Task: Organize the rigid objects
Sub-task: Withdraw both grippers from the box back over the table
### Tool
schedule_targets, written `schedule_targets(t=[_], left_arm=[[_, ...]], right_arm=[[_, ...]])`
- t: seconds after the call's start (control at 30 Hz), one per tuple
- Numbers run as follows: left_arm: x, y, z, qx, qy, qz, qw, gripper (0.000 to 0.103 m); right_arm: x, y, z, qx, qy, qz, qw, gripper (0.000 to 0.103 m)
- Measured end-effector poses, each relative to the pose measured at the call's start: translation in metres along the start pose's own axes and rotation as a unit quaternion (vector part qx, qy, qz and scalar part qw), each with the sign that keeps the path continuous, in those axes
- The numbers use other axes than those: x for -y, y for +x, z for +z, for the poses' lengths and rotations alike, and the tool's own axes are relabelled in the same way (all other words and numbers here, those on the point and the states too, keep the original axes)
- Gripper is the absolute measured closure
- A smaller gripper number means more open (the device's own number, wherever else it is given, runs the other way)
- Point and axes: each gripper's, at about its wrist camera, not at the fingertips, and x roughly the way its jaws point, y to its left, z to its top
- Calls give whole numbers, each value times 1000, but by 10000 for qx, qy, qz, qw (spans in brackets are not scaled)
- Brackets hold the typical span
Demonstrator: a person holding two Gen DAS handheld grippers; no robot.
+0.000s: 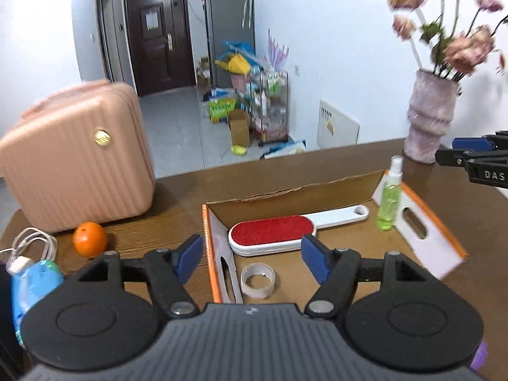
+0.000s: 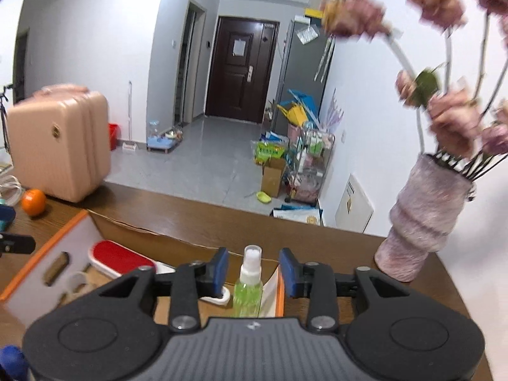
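The wooden table (image 1: 177, 197) carries one pink suitcase (image 1: 79, 158) at its far left, one vase of pink flowers (image 1: 428, 117) at its far right, and between them one open cardboard box (image 1: 285, 200) with its flaps folded out, which is where the rigid things are being gathered. Inside the box lie one red-faced lint brush (image 1: 273, 231) with a white handle and one roll of clear tape (image 1: 257, 281) just in front of it; one green spray bottle (image 2: 248, 282) stands upright at the box's right end, leaning near the flap. Outside the box, to its left, sit one blue-labelled bottle (image 1: 31, 282), one orange (image 1: 90, 238) beside the suitcase and one coil of white cable (image 1: 31, 247). The left gripper (image 1: 252, 258) hangs over the box's left edge with its jaws spread and nothing between them. The right gripper (image 2: 253, 273) frames the spray bottle, but its pads stand clear of it on both sides, so the bottle looks released. I judge that a placing step is just finishing. The next move likely calls for the left gripper to swing over to the things left of the box and close on one without nudging the flap.
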Motion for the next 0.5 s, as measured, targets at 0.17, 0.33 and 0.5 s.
schedule_targets(t=[0.17,0.33,0.5], left_arm=[[14,-77,-37,544,36,247,9982,19],[37,-151,-98,1149,-37,214,9931,12],[61,-205,-171,1591,-138,239,9869,4]], right_arm=[[1,-75,-24,176,25,340,9993,51],[-15,-149,-83,439,-38,725,9964,41],[-45,-214,-160,801,192,906,9925,25]])
